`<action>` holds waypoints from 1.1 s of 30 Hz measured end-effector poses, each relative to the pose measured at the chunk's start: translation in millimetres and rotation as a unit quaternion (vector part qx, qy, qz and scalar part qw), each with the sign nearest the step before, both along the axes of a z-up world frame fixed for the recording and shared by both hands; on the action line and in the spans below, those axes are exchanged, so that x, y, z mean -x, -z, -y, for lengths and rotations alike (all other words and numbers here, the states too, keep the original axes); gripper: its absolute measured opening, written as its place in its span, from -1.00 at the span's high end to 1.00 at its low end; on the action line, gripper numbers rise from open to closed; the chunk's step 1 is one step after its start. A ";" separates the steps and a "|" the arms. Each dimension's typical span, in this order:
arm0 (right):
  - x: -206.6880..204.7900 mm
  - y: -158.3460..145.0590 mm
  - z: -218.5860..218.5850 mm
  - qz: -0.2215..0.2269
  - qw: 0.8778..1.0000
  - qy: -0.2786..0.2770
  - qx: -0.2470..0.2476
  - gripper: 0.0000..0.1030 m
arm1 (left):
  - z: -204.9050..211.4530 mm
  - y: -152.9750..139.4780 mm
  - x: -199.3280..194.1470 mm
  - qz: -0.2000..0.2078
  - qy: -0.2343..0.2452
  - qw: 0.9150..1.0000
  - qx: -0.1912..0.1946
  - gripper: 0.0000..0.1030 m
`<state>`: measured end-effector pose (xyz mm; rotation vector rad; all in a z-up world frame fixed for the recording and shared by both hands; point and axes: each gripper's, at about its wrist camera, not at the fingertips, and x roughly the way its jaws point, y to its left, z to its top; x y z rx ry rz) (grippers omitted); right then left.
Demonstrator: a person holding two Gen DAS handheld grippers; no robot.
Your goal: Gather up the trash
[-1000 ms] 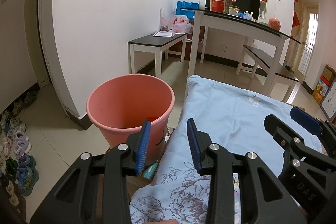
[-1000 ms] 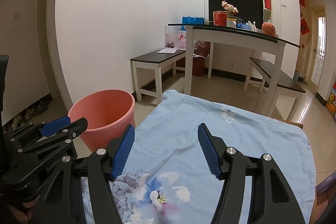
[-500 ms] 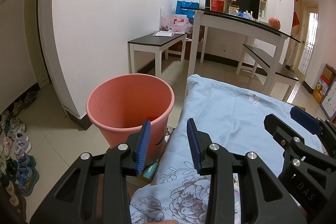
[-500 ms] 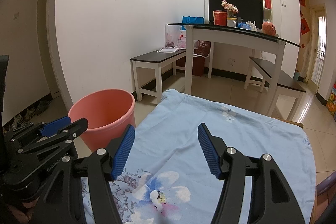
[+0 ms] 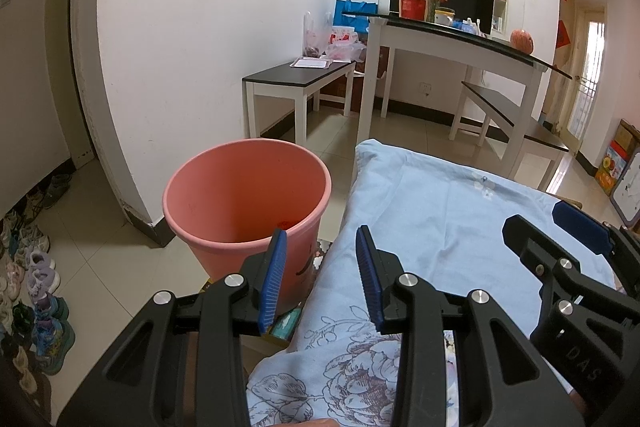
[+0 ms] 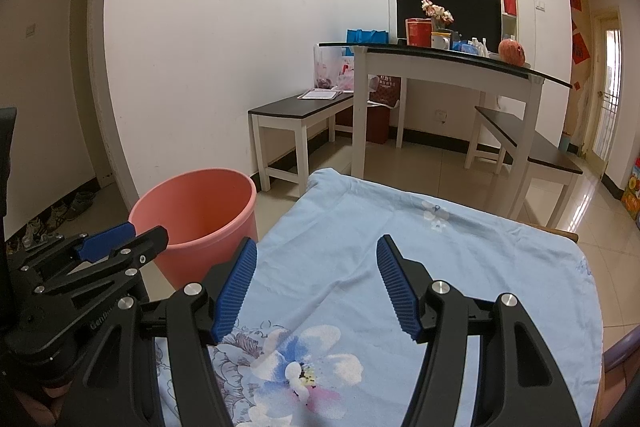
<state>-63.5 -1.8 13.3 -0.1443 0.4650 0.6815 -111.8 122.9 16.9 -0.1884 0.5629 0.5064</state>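
You're holding both tongs side by side over the cloth-covered tabletop (image 6: pixel 460 259). Bucket (image 5: pixel 248 199) is standing on the floor just left of it. Bench (image 6: pixel 300 111) is sitting behind the bucket against the wall, tall table (image 6: pixel 448 67) standing to its right.

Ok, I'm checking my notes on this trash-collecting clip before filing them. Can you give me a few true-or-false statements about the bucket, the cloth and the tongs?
1. The pink bucket stands on the floor beside the blue floral cloth. True.
2. The left tongs grip a piece of trash. False: they are open with nothing between them.
3. The right tongs are open over the cloth. True.
4. The bucket is filled to the rim. False: its inside looks almost bare.
5. A crumpled wrapper lies on the cloth. False: no trash shows on it.
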 end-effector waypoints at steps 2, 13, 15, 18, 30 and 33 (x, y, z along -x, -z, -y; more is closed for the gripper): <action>-0.2 0.2 -0.1 -0.001 1.000 0.000 0.000 -0.20 | 1.6 2.5 0.1 -0.001 0.000 1.000 0.000 0.30; 0.0 8.5 1.6 -0.004 1.000 0.001 0.000 -0.20 | 3.9 10.9 0.3 -0.003 0.002 1.000 0.000 0.30; -0.7 9.5 1.8 -0.005 1.000 0.001 0.000 -0.20 | 4.7 13.7 0.9 -0.004 0.003 1.000 0.000 0.30; -2.6 11.3 1.6 -0.007 1.000 0.002 0.000 -0.20 | 5.1 14.1 0.8 -0.004 0.003 1.000 0.000 0.30; -3.7 10.3 1.6 -0.008 1.000 0.002 0.000 -0.20 | 6.4 15.2 -1.4 -0.007 0.005 1.000 0.000 0.30; -3.8 10.2 1.7 -0.008 1.000 0.002 0.000 -0.20 | 6.8 15.0 -1.6 -0.007 0.005 1.000 -0.001 0.30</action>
